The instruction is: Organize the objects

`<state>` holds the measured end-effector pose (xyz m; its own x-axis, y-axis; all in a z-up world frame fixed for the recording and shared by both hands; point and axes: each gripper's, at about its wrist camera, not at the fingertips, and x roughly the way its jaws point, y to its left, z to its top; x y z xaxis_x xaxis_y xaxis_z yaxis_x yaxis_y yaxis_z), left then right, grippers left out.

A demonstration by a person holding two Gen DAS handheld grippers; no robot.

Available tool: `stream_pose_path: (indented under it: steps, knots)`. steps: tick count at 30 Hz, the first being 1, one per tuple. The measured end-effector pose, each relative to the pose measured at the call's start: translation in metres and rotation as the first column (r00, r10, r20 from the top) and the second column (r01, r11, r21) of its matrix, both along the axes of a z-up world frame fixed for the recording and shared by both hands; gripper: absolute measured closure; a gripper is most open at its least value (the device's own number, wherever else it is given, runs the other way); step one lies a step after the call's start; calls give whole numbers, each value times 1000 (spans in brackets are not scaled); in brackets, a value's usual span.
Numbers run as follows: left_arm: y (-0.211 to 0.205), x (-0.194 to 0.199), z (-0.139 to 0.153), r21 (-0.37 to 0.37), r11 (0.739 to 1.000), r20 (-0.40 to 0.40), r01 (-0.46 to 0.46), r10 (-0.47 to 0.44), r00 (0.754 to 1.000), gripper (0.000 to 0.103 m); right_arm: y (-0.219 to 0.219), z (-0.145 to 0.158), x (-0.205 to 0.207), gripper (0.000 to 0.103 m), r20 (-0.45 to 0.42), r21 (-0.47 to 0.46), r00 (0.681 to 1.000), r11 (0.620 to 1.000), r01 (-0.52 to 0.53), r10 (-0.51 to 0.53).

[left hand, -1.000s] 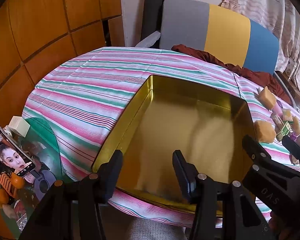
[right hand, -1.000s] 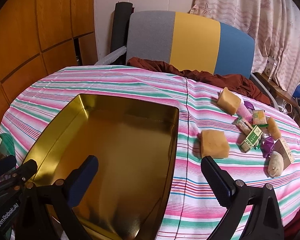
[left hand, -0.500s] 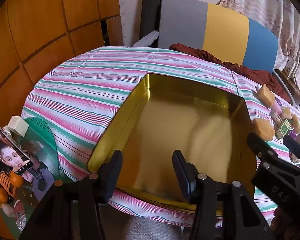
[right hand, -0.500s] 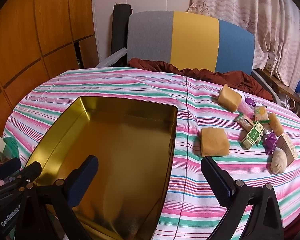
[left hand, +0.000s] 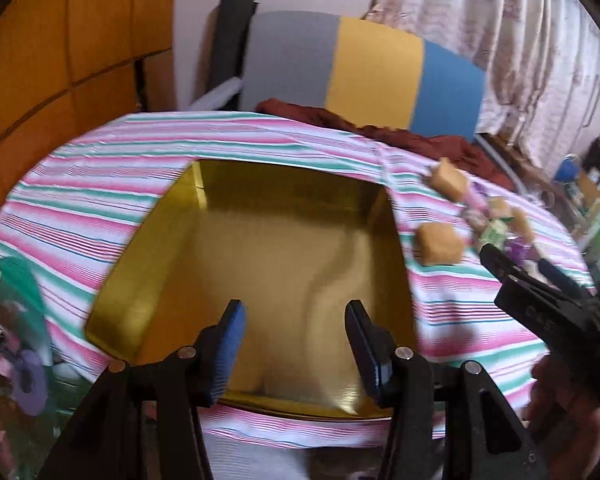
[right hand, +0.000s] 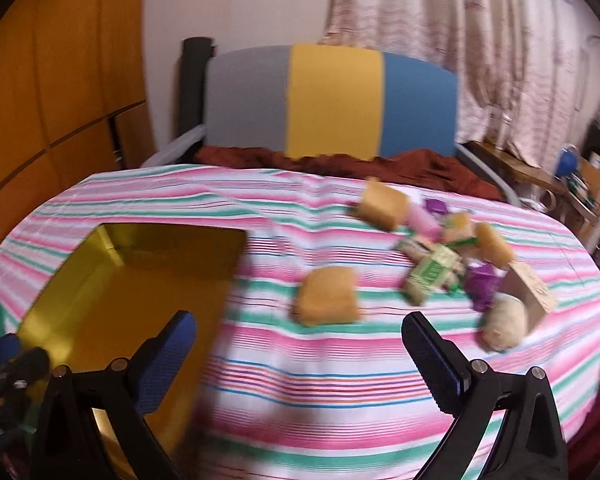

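An empty gold tin tray [left hand: 172, 216] [right hand: 112, 252] lies on the striped tablecloth. My left gripper [left hand: 296, 344] is open and empty above the tray's near edge. My right gripper [right hand: 300, 344] is open wide and empty, over the cloth just in front of a tan sponge block [right hand: 327, 294] [left hand: 438, 243]. A second tan block [right hand: 382, 205] [left hand: 449, 178] lies farther back. A pile of small items sits at the right: a green box [right hand: 432, 276], purple wrappers [right hand: 482, 284], a pale oval lump [right hand: 504, 322] and a brown box [right hand: 532, 292]. The right gripper's body [left hand: 556, 312] shows in the left wrist view.
A grey, yellow and blue chair back [right hand: 332, 100] and a dark red cloth [right hand: 340, 162] stand behind the table. Wooden panels [left hand: 60, 40] are at the left, curtains [right hand: 480, 40] at the right. Clutter [left hand: 12, 340] lies below the table's left edge.
Both views have swung to the right and are blurred by motion. My right gripper has moved from over the tray toward the tan block. Both grippers stay open.
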<state>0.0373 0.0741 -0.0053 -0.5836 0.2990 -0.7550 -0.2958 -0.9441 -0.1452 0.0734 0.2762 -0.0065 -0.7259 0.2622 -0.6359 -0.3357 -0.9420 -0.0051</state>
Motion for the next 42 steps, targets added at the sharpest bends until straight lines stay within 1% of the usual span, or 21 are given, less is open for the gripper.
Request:
stream_pose_path:
  steps: [1,2,5,7,9,11,12,14,16,19,21,22,26,29,30,31,32,34,36,40,42]
  knots:
    - [4,1,-1,10,1000,6,7,-7,1000,51,11,-2,5,0,-7,-13,1000,1000,15,-15]
    - [9,3,-3,12,1000,15,20,-21,1000,51,27,-4,13,0,-19,-22,998,998,55,-55]
    - [27,8,-8,-5,998,35,60,-60,998,51,70,-13,33,0,-59,-30,983,985,169,-171]
    - [38,12,-11,2,996,42,85,-85,995,51,98,-22,44,0,-68,-35,966,968,249,-251]
    - [45,19,-11,32,993,56,113,-115,992,51,136,-35,53,0,-60,-56,935,937,345,-348]
    - [53,21,-12,51,988,74,144,-148,986,50,170,-45,57,6,-44,-89,912,911,403,-408]
    - [58,23,-13,56,986,82,159,-163,983,50,181,-49,57,8,-35,-94,906,904,417,-422]
    - [66,25,-14,56,980,92,189,-193,977,49,205,-58,53,17,-5,-106,905,901,422,-425]
    - [75,27,-15,46,976,94,212,-215,972,48,217,-65,48,23,5,-127,913,906,404,-407]
    - [88,26,-18,47,971,112,235,-239,965,48,229,-72,40,26,2,-143,927,917,371,-375]
    - [95,22,-20,61,967,130,246,-252,959,48,230,-78,34,35,8,-149,936,925,350,-353]
    - [100,20,-21,63,966,132,250,-257,957,48,233,-82,32,44,20,-156,938,926,345,-346]
    - [129,6,-24,59,959,145,275,-281,949,47,232,-87,36,44,-11,-165,938,925,341,-348]
    - [153,-10,-29,70,956,154,284,-292,944,40,229,-90,38,44,-20,-153,937,927,341,-348]
    - [162,-17,-31,76,958,148,276,-285,947,32,228,-91,38,44,-22,-150,937,928,341,-348]
    - [169,-23,-33,72,961,140,265,-273,952,20,228,-91,38,44,-24,-148,937,928,341,-348]
    - [174,-29,-33,63,967,125,247,-253,959,15,227,-92,37,44,-25,-147,937,929,340,-347]
    - [184,-39,-34,58,974,70,220,-223,972,14,227,-95,36,43,-18,-152,940,930,335,-342]
    - [197,-51,-41,21,979,40,205,-206,978,13,228,-98,34,43,-7,-165,945,932,322,-327]
    - [222,-75,-64,-46,974,86,220,-215,973,13,227,-99,33,43,-6,-160,946,934,320,-325]
    - [231,-81,-73,-72,972,94,224,-217,972,13,228,-98,34,43,-12,-165,945,933,321,-327]
